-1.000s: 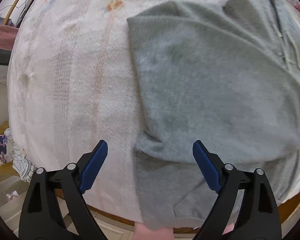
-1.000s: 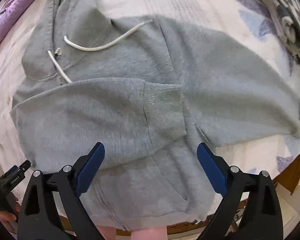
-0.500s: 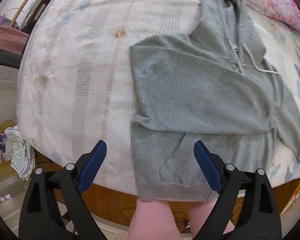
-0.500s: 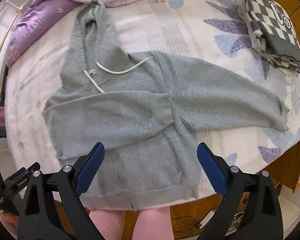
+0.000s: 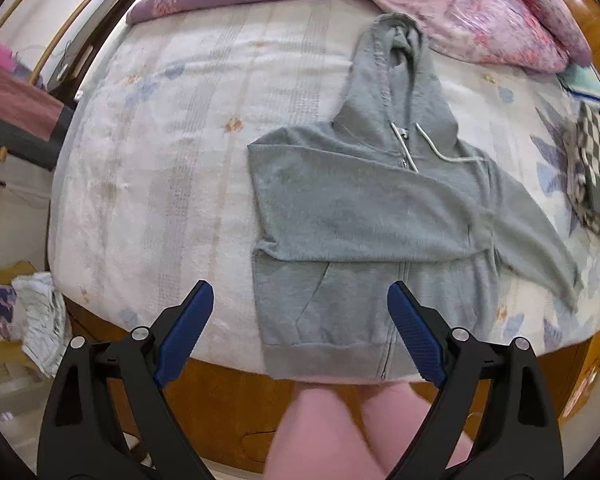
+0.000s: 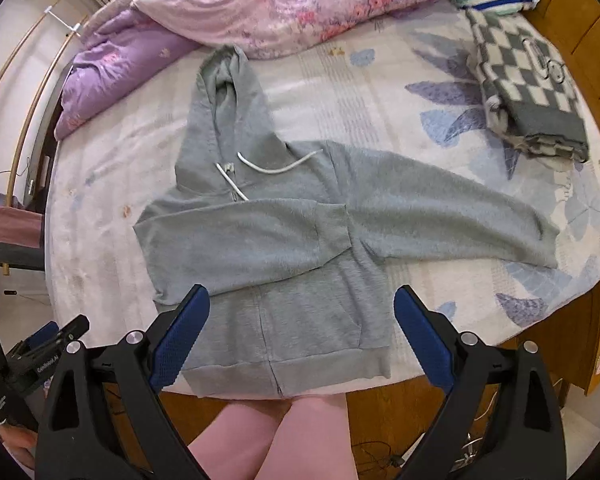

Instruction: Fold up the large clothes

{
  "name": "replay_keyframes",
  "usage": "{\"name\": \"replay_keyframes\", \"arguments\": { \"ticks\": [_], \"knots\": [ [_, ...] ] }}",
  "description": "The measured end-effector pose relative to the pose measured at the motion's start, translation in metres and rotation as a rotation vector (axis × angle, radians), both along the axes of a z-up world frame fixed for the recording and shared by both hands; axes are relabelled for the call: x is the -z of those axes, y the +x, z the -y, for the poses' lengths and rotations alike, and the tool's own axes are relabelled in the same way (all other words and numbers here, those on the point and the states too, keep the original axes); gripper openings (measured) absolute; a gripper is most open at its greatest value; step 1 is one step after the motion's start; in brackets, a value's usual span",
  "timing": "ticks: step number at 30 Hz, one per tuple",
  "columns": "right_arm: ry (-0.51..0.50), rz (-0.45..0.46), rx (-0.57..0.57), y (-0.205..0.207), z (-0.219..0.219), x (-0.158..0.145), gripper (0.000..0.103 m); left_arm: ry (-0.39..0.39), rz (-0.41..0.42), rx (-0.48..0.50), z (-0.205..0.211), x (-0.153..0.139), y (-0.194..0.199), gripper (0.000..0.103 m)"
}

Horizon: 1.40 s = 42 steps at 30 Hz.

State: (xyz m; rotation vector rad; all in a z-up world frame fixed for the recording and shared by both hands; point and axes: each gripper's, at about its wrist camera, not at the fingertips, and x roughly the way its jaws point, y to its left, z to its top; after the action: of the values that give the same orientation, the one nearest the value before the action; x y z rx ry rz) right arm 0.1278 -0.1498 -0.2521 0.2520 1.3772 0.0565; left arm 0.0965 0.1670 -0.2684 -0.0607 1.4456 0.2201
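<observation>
A grey zip hoodie (image 5: 360, 208) lies flat, front up, on the bed, hem at the near edge. It also shows in the right wrist view (image 6: 284, 240). Its left sleeve is folded across the chest; the right sleeve (image 6: 452, 216) stretches out to the right. The hood (image 6: 224, 92) points to the far side. My left gripper (image 5: 300, 320) is open and empty, held high above the hem. My right gripper (image 6: 300, 324) is open and empty, also high above the hem.
A purple and pink quilt (image 6: 260, 8) lies along the far side of the bed. A folded grey checked blanket (image 6: 528, 92) sits at the right. The bed's wooden edge (image 5: 228, 392) and the person's legs (image 6: 284, 440) are below. Clutter (image 5: 40, 320) lies on the floor at left.
Both grippers have pulled back and up from the hoodie, so the whole garment and the bed come into view. Both stay open and empty.
</observation>
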Motion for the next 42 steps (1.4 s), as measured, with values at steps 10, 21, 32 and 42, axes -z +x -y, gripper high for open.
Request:
{"name": "replay_keyframes", "arguments": {
  "ticks": [10,21,32,42],
  "knots": [
    [-0.043,0.158,0.172,-0.066,0.009,-0.061,0.090,-0.058,0.137,0.174,0.030,-0.048,-0.048,0.089],
    [-0.124,0.170,0.356,-0.136,0.036,-0.079,0.090,-0.150,0.239,0.360,0.071,-0.082,-0.074,0.089],
    [-0.087,0.088,0.541,-0.163,0.105,-0.050,0.090,-0.146,0.251,0.490,0.130,-0.088,-0.070,0.089],
    [-0.001,-0.006,0.604,-0.132,0.224,0.005,0.090,-0.151,0.194,0.424,0.226,-0.068,-0.014,0.089]
  ]
}}
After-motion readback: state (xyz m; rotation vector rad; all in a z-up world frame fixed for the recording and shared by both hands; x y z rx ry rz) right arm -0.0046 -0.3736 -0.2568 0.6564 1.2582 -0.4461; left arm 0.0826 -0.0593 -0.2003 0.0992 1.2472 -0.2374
